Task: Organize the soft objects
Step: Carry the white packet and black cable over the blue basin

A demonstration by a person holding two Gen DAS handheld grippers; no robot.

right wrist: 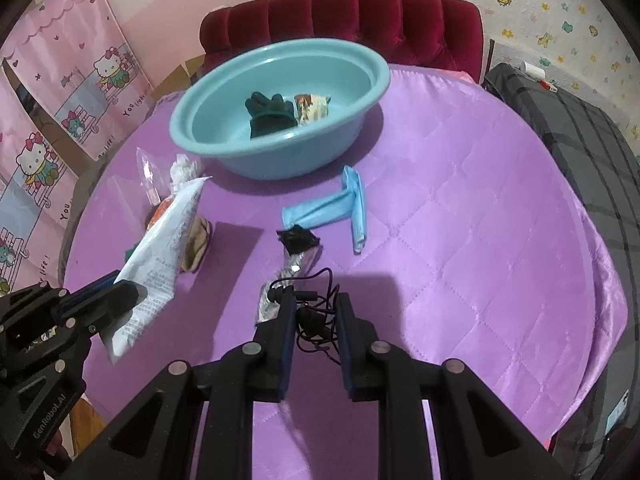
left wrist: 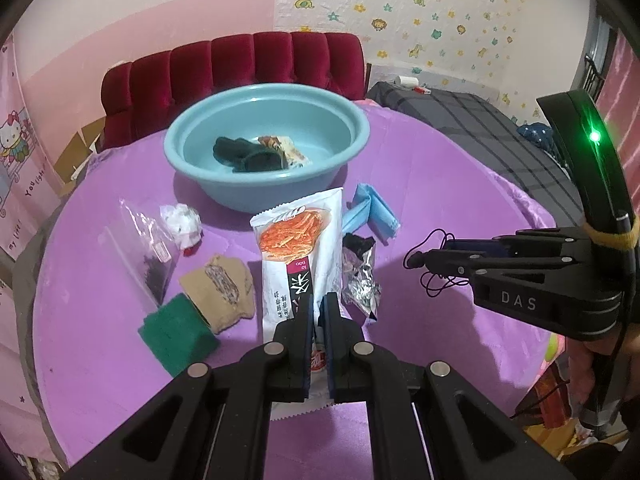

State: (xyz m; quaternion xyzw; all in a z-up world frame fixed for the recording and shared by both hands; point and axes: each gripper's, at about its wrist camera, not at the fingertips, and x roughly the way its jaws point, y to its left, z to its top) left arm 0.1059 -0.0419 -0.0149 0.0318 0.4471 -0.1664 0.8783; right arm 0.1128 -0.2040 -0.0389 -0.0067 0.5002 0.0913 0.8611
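Note:
My left gripper is shut on the lower end of a white snack packet printed with orange noodles, and holds it off the purple table. In the right wrist view that packet hangs slanted from the left gripper. My right gripper is shut on a tangle of black earphones, whose cord dangles from the right gripper. A teal basin at the far side holds a dark green glove and a small packet.
On the cloth lie a blue folded mask, a silver foil wrapper, a green sponge, a brown cloth piece, a clear bag and a crumpled tissue. A red chair stands behind, a grey bed on the right.

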